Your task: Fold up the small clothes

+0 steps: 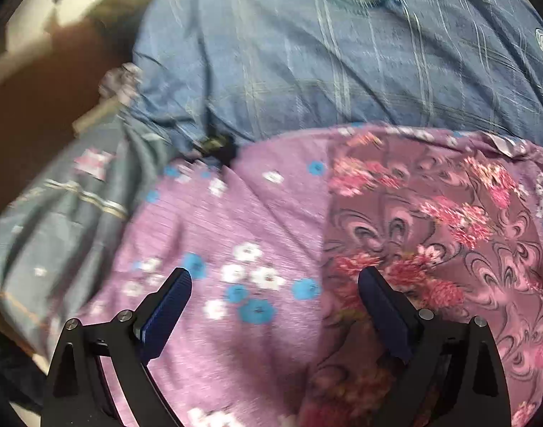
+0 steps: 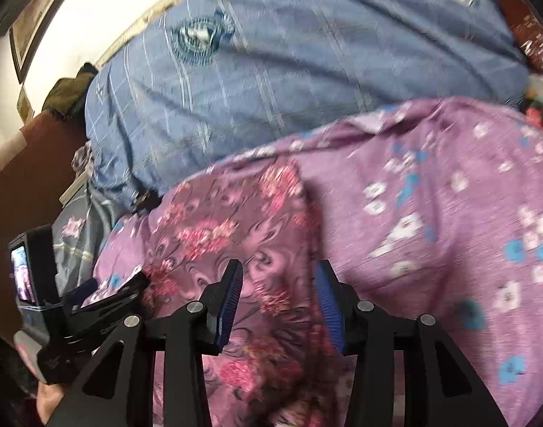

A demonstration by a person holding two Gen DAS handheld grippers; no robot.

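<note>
On the bed, near side, lies the purple floral garment point(image 1: 243, 235), spread flat with a darker swirl-print panel point(image 1: 431, 235) folded over it; the panel's straight edge runs up between the two prints. Garment's far edge point(image 2: 342, 124) meets the blue checked quilt point(image 1: 307, 57), slightly bunched there. Left gripper point(image 1: 275, 281) hovers over the cloth, fingers wide apart, nothing between them. Right gripper point(image 2: 280, 274) has its fingers partly apart, straddling the panel's edge (pads not visibly pressing; frames blurred). Grey patterned cloth point(image 1: 68, 213) lies to the left. Beyond it, brown bed frame point(image 1: 29, 114) and pale wall point(image 2: 104, 17).
</note>
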